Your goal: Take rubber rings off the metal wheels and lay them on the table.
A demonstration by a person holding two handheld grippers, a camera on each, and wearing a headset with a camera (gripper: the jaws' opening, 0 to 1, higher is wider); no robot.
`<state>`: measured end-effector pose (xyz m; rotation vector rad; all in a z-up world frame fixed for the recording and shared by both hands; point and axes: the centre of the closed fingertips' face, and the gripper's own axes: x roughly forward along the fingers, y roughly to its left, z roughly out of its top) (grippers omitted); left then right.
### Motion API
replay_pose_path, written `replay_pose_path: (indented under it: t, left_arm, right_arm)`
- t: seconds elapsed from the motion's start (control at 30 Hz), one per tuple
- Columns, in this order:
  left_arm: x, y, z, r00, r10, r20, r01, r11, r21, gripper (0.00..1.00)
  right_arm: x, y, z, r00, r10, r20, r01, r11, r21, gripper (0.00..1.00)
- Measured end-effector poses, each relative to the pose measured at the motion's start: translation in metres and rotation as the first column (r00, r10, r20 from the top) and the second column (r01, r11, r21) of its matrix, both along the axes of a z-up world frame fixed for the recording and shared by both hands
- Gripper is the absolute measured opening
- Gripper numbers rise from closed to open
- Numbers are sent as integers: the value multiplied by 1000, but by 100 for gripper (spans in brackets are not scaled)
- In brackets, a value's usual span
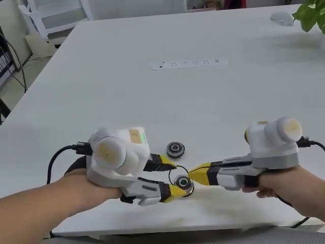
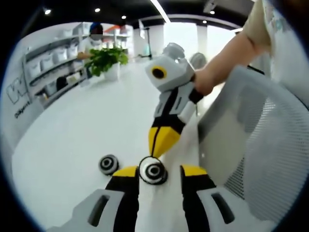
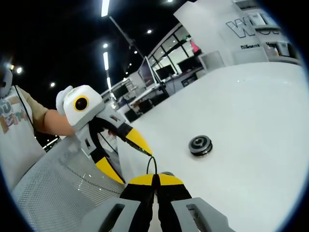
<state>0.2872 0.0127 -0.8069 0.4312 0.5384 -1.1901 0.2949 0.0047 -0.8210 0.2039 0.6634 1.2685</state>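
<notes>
A small metal wheel (image 1: 183,183) (image 2: 153,170) lies on the white table (image 1: 152,101) between the jaws of my left gripper (image 1: 177,178) (image 2: 159,172). That gripper is open, and the wheel rests against one finger. My right gripper (image 1: 192,177) (image 3: 155,178) comes in from the right, shut on a thin black rubber ring (image 1: 173,171) (image 3: 150,165) that is stretched out from this wheel in a loop. A second wheel (image 1: 175,149) (image 2: 109,164) (image 3: 200,144), still wearing its dark ring, lies flat a little farther back.
A white power strip (image 1: 189,64) lies mid-table. A green plant (image 1: 312,14) and a small white object (image 1: 282,18) sit at the far right. The table's front edge runs just below the grippers, with a grey mesh chair (image 2: 251,145) beside it.
</notes>
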Motion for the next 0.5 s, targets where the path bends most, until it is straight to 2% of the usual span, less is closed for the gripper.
replay_pose_path:
  t: [0.27, 0.5]
  left_arm:
    - [1, 12, 21, 999, 34, 23, -33, 999, -38, 43]
    - [1, 25, 31, 998, 59, 33, -57, 997, -53, 51]
  right_arm:
    - [0, 3, 8, 1000, 7, 5, -7, 1000, 12, 0]
    - [6, 6, 16, 1000, 15, 13, -15, 1000, 22, 0]
